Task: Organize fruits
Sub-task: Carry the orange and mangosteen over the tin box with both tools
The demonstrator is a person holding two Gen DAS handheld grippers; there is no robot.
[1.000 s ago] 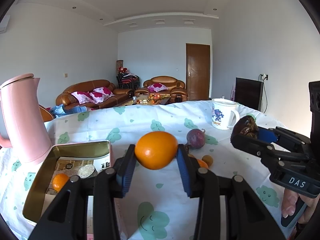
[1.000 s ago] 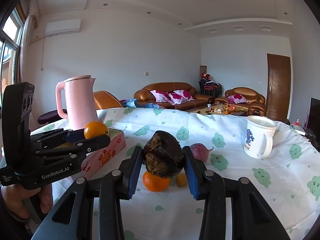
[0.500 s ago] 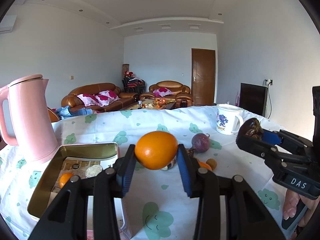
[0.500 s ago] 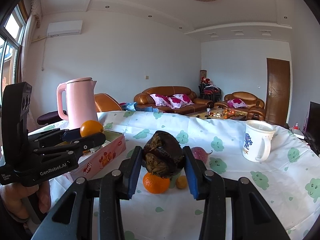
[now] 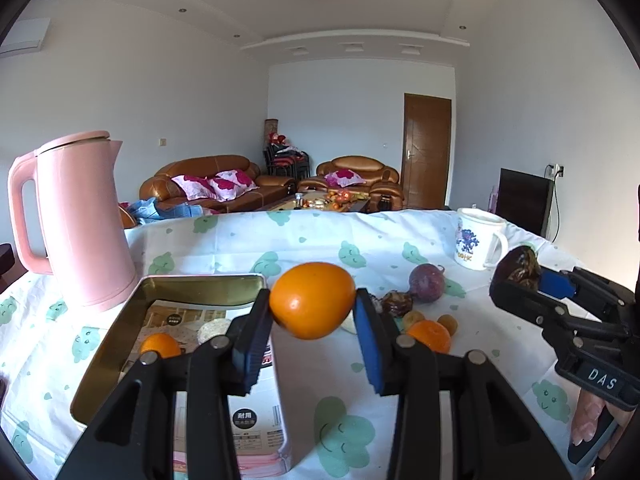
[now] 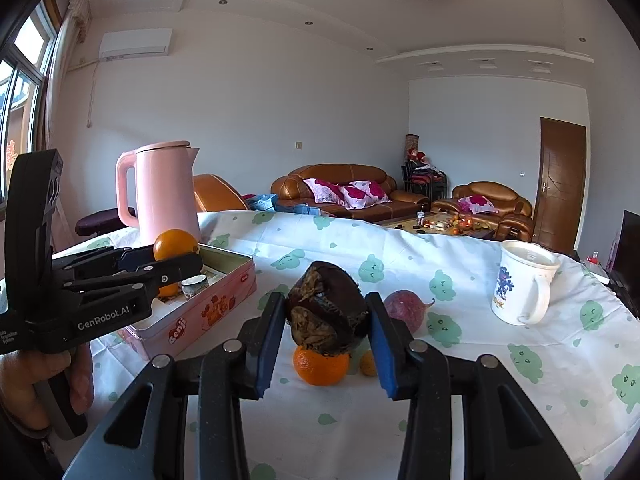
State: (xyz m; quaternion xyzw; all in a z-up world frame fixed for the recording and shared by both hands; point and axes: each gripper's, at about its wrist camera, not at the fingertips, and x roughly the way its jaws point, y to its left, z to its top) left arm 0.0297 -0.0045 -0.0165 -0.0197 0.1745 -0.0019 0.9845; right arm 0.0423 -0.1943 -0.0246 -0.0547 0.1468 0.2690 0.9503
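My left gripper (image 5: 313,322) is shut on an orange (image 5: 312,300) and holds it in the air beside the open tin box (image 5: 188,285), which has a small orange (image 5: 159,346) and a pale round thing inside. My right gripper (image 6: 327,332) is shut on a dark wrinkled fruit (image 6: 327,316), above the table. On the cloth lie a loose orange (image 6: 321,366), a purple passion fruit (image 6: 405,309), a small yellow fruit (image 6: 368,363) and another dark fruit (image 5: 396,304). The left gripper with its orange (image 6: 175,243) also shows in the right wrist view.
A pink kettle (image 5: 80,224) stands at the left behind the tin. A white mug (image 6: 522,288) stands at the right. The table has a white cloth (image 6: 480,380) with green prints. Sofas and a door are far behind.
Both grippers keep their fruit. The left gripper has drifted left toward the tin box and the kettle looks nearer. The right gripper has moved little.
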